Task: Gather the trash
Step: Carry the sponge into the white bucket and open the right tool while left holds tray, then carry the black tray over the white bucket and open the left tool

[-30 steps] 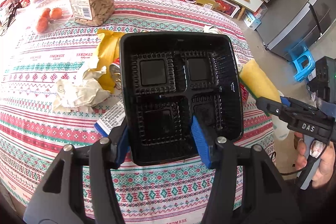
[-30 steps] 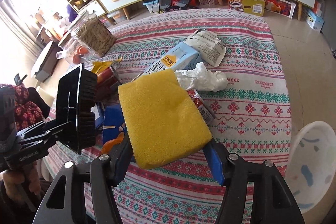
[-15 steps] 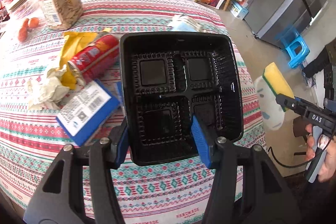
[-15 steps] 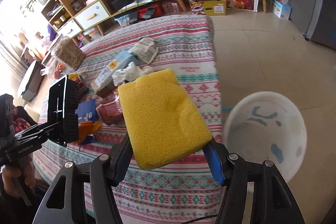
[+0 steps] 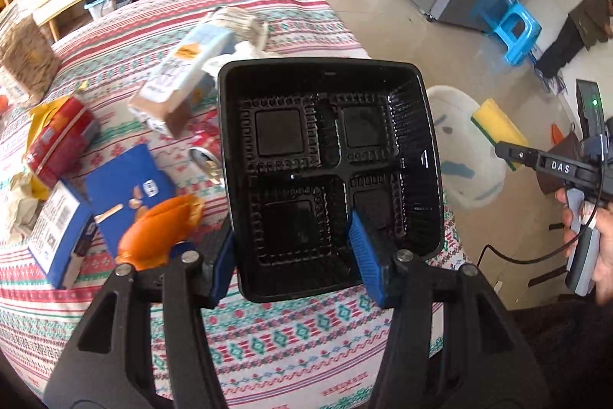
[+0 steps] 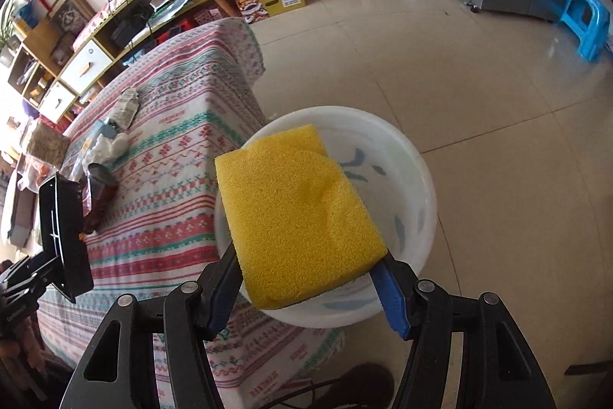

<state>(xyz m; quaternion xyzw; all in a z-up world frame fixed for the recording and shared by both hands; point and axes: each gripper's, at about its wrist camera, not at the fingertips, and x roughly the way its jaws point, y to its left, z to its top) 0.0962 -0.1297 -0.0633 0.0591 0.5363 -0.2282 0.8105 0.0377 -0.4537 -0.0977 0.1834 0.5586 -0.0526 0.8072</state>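
Right tongs [image 6: 310, 290] opening around sponge [image 6: 295, 221] (left tongs [image 5: 297, 259] grip tray [image 5: 329, 179]).

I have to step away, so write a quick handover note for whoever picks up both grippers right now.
Left gripper: shut on the black compartment tray, above the table's edge.
Right gripper: jaws opening, yellow sponge between them, over the white bin on the floor.
Done: both items lifted off the table.
Left: drop the sponge, bin the tray, then clear the milk carton, blue boxes, red can and crumpled paper.
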